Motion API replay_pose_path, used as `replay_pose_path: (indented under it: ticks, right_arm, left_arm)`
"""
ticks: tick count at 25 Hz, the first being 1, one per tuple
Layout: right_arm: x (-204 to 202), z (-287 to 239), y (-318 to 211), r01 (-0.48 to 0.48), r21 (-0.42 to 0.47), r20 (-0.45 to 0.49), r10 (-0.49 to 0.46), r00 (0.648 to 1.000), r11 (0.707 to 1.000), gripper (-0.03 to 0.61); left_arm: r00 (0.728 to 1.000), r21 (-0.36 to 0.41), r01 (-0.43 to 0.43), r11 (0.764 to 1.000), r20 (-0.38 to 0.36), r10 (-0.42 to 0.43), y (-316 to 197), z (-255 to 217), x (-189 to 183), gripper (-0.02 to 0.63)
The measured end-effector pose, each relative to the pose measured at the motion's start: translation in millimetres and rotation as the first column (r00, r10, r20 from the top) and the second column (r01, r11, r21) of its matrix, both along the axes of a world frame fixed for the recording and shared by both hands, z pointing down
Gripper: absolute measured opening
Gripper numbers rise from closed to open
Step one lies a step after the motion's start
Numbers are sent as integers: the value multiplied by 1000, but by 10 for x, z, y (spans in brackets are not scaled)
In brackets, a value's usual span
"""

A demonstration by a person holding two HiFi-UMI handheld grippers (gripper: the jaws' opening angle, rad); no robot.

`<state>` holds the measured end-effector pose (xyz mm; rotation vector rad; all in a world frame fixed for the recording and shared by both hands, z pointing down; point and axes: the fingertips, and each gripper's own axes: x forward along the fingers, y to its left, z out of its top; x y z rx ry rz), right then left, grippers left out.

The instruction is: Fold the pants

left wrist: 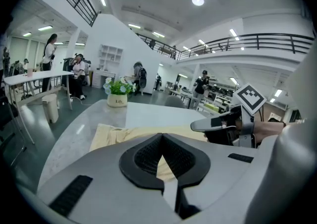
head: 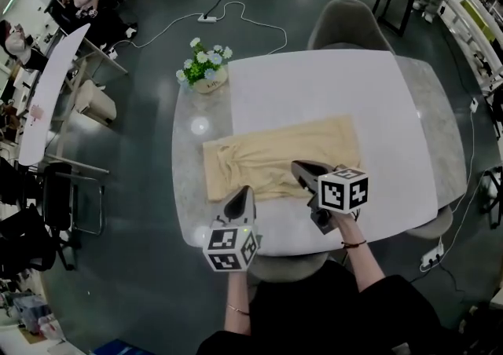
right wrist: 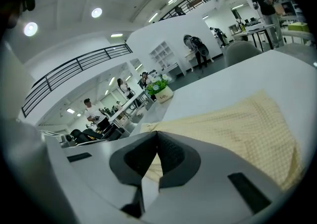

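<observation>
The beige pants (head: 279, 161) lie folded in a flat band across the middle of the table (head: 416, 157), waistband end to the left. My left gripper (head: 244, 191) hovers at the pants' near left edge, jaws together with nothing between them. My right gripper (head: 299, 166) is over the near right edge, also shut and empty. In the left gripper view the jaws (left wrist: 161, 136) meet above the cloth (left wrist: 114, 134), and the right gripper (left wrist: 200, 126) shows at the right. In the right gripper view the closed jaws (right wrist: 157, 134) point over the pants (right wrist: 237, 129).
A small pot of flowers (head: 206, 69) stands at the table's far left corner. A grey chair (head: 346, 23) is tucked in at the far side and another seat (head: 275, 267) at the near edge. A power strip with cable (head: 208, 19) lies on the floor beyond.
</observation>
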<state>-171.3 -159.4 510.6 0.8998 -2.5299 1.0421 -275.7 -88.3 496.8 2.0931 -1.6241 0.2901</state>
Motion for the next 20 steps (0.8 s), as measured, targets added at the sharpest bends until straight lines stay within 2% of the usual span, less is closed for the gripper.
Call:
replay_pose_path:
  ticks: [6,14,20]
  right_arm:
    - [579,54,-9,-84,-25,2,84,996,996,15]
    - [1259,189,-152,-195,-41,-47,193,980,980,15]
    - [1627,310,-348,-269,-17,-111,265,958,963,17]
  left_arm:
    - [1000,3,-30,1000,2,30,-120,-22,265,8]
    - [996,-21,-89,996,-2,89,-242,79,650,8]
    - [993,-46,-121,992,2,121,-318,182,850,8]
